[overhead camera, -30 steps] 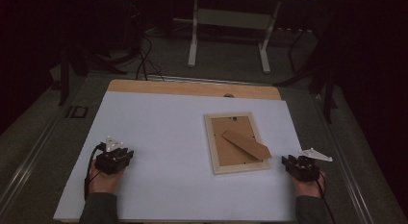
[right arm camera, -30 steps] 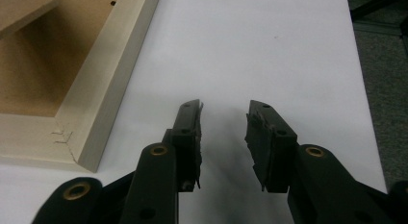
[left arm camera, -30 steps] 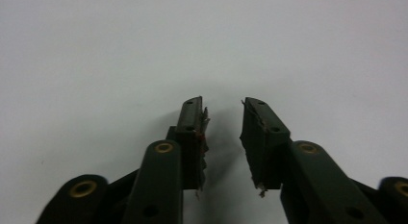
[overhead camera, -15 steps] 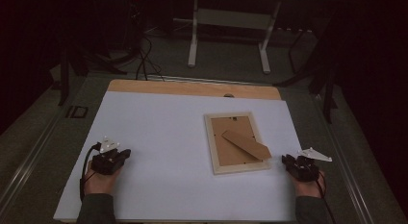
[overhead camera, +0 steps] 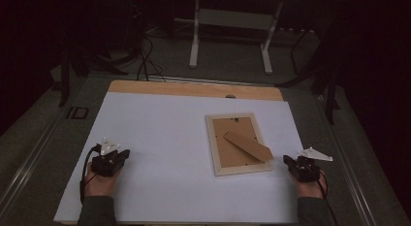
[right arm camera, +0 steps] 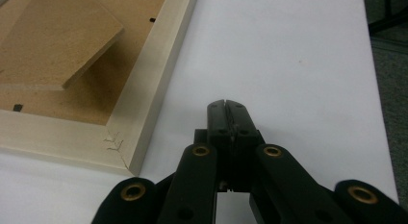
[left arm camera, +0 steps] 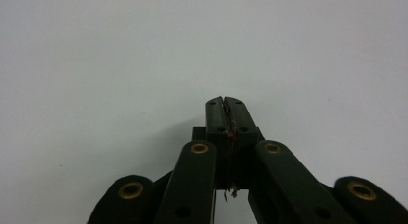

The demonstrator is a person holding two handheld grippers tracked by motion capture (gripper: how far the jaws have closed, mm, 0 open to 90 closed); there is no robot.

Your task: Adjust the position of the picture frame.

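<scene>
Right gripper view: cracked corner on frame, jaws just closed, empty. Left gripper view: jaws together, empty, over sheet.

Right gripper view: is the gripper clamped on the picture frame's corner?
No. The right gripper has its jaws shut on nothing, over the white sheet beside the picture frame, whose cracked corner lies apart to its left.

A pale wooden picture frame lies face down on the white table sheet, right of centre, its brown fibreboard stand on its back; the right gripper sits just right of it, the left gripper well apart at the left
</scene>
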